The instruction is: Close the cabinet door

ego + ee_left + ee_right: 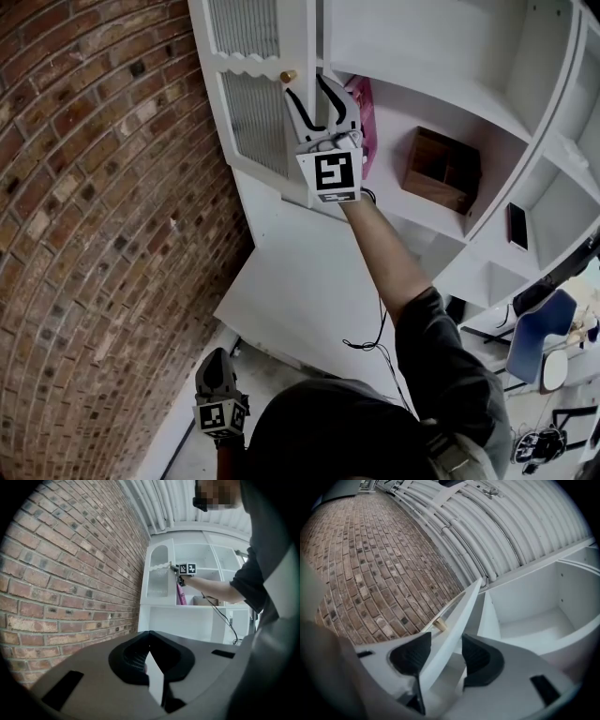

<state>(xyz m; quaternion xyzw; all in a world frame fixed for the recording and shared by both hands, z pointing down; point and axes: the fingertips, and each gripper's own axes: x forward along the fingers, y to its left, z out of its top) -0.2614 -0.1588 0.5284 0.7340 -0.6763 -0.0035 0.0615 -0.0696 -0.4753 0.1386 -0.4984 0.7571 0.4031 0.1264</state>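
The white cabinet door [258,103] with ribbed panels stands ajar beside the brick wall, a small brass knob [288,75] near its free edge. My right gripper [319,94] is raised to that edge, just under the knob. In the right gripper view the door's edge [461,606] runs between the two pads, and the knob [439,625] sits just beyond the left pad. The left pad lies against the door; a narrow gap shows at the right pad. My left gripper [217,361] hangs low by my body, shut and empty, pointing level at the cabinet [161,581].
A brick wall [103,234] lies right behind the door. On the open shelves are a pink item [364,117], a brown wooden box [442,169] and a dark phone [517,226]. A cable [375,333] hangs from my right arm. A blue chair [539,342] stands at the right.
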